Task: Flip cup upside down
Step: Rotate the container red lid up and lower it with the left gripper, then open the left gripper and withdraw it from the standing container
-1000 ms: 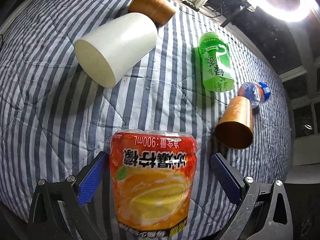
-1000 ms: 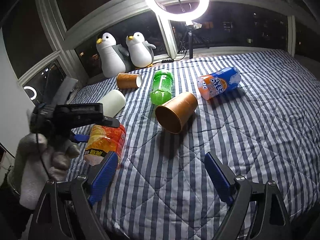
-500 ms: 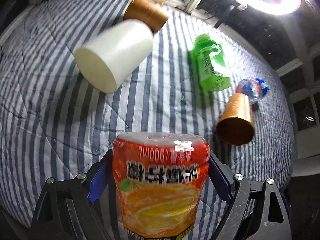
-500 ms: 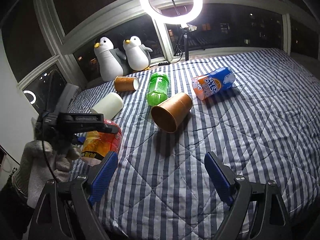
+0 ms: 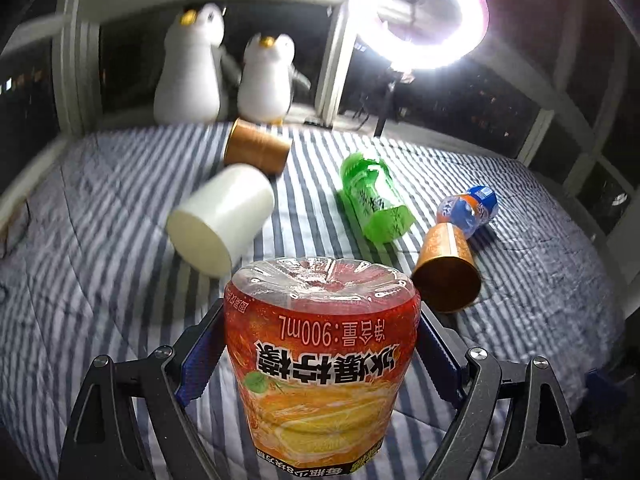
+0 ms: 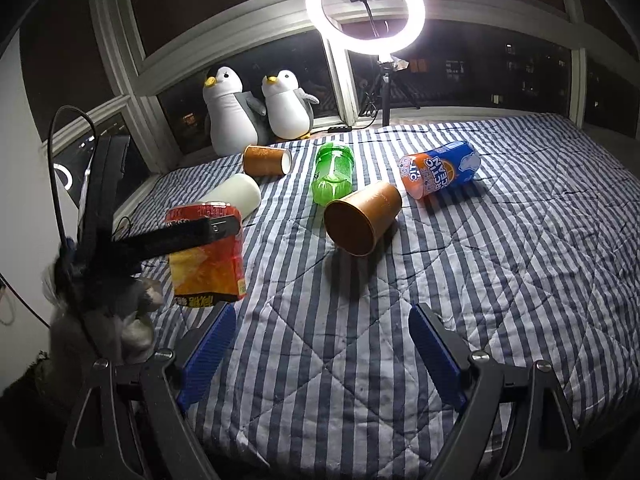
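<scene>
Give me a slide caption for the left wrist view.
Left gripper clamps an inverted orange-labelled plastic drink container above the striped quilt.

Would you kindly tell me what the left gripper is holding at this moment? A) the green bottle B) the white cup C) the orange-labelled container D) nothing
C: the left gripper has its blue pads pressed against both sides of the orange-labelled container, while the white cup and the green bottle lie on the striped quilt beyond it.
</scene>
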Tool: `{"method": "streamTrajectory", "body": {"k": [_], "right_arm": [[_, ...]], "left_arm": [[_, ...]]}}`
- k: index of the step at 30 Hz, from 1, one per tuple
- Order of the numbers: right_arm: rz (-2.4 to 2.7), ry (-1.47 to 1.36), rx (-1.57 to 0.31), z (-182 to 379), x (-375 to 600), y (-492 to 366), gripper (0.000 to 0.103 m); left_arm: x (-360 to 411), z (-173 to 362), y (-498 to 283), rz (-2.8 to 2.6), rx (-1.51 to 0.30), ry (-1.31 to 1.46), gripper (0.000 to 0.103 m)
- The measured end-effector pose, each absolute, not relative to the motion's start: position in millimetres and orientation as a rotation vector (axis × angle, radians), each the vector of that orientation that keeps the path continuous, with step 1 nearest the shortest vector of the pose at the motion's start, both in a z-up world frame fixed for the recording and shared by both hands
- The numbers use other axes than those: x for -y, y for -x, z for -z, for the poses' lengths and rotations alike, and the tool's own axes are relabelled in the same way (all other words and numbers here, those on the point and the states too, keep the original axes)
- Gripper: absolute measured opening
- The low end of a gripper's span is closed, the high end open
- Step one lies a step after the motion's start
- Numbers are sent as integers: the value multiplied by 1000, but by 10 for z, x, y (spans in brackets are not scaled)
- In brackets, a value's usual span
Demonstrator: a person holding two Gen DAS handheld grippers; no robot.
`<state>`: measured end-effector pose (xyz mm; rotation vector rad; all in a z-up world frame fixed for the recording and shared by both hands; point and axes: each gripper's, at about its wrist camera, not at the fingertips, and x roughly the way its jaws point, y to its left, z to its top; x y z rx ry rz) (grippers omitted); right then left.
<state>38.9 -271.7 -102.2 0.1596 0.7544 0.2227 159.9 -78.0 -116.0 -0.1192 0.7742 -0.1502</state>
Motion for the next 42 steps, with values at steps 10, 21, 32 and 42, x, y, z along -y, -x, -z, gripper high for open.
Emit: {"method": "streamTrajectory", "body": {"k": [10,21,32,42], "right_arm": [[-188,-145,-732,965,2732,-252,86],[-213,-123,-720,931,2561,-182,86],[-213,-127,-675,859,2519,-51,86],[-202,-46,-546,708,2233,125,86]], "left_arm": [[807,1332,-1334,185,-735,86,90],[819,1345,-1057,229,-746,29,90],[803,1090,-747,238,-680,5,102],[462,648,-150,141,-575,-7,102]]}}
